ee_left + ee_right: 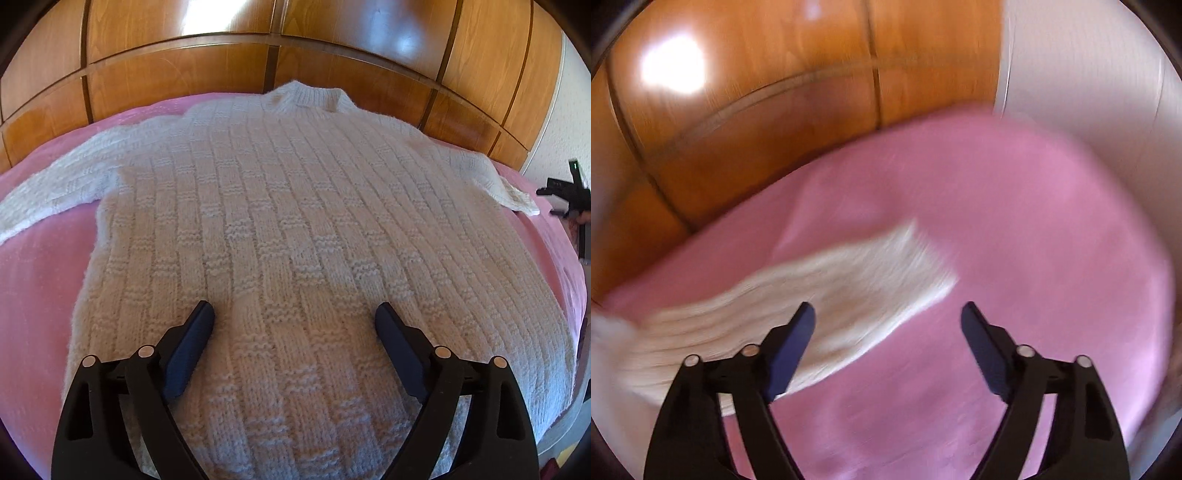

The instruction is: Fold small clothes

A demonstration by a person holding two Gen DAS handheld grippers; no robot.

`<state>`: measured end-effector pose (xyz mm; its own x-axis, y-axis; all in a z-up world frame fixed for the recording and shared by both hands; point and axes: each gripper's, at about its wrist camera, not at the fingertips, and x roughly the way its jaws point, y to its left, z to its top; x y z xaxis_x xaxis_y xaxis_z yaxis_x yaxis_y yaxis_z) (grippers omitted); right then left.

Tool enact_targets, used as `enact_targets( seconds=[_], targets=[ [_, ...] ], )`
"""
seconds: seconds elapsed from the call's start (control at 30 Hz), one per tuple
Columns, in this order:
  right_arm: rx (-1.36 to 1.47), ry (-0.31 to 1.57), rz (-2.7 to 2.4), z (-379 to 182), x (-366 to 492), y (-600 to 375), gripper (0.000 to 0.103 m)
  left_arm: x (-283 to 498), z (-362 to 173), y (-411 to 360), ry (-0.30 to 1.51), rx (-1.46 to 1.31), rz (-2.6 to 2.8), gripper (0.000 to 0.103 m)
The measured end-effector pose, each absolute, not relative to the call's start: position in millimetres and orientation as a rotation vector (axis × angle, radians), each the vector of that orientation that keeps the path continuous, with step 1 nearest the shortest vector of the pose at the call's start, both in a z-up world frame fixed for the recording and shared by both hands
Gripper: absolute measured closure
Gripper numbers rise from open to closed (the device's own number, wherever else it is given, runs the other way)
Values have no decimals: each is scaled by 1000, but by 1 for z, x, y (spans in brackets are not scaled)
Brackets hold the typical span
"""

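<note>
While the white knitted sweater [295, 221] lies flat on the pink bedspread [33, 280] with both my left gripper [294, 317] and right gripper [888, 317] spread and empty, I risk dragging the sleeve [827, 291] crooked, since loose knit snags.

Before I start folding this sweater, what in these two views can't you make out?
- Sweater hem: left wrist view, cut off by the bottom edge behind the left gripper.
- Left sleeve end: left wrist view, runs off the left edge.
- Right sleeve knit and cuff: right wrist view, motion blur; the open right gripper has pink cover between its fingers.
- Dark object at the right: left wrist view, too small to identify.
</note>
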<state>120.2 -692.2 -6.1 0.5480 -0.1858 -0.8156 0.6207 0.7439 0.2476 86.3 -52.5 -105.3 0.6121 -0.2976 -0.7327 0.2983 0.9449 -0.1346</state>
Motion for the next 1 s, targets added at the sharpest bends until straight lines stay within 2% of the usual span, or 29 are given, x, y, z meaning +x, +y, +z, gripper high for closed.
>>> enact_targets(
  seconds=[0.07,0.1,0.17,0.2,0.23,0.27,0.3,0.5,0.67,0.7,0.77,0.8,1.0],
  targets=[
    [669,872,-497,-31,124,-697,28,86,-106,-54,845,5,-341,14],
    [725,863,-490,-41,127,-698,34,86,-106,-54,845,7,-340,14],
    [740,818,-509,-43,132,-698,37,85,-106,-54,844,10,-337,14],
    [720,821,-522,-43,138,-695,48,85,-106,-54,843,10,-337,14],
    [697,834,-531,-42,143,-693,73,85,-106,-54,844,10,-338,14],
    [650,854,-543,-38,150,-688,91,85,-106,-54,844,9,-339,14],
    [601,856,-545,-30,152,-682,94,86,-106,-54,844,9,-339,14],
    [297,730,-675,26,111,-674,95,88,-106,-51,850,-8,-354,13],
    [343,848,-723,-11,89,-689,92,95,-103,-48,894,-5,-402,9],
    [359,853,-713,-19,87,-683,86,96,-102,-46,904,-12,-407,9],
    [398,841,-680,-24,88,-677,66,96,-94,-42,926,-30,-432,9],
    [403,829,-664,-22,85,-669,50,95,-89,-36,928,-53,-442,9],
    [435,808,-315,14,51,-584,49,71,-57,17,862,-115,-393,9]
  ],
)
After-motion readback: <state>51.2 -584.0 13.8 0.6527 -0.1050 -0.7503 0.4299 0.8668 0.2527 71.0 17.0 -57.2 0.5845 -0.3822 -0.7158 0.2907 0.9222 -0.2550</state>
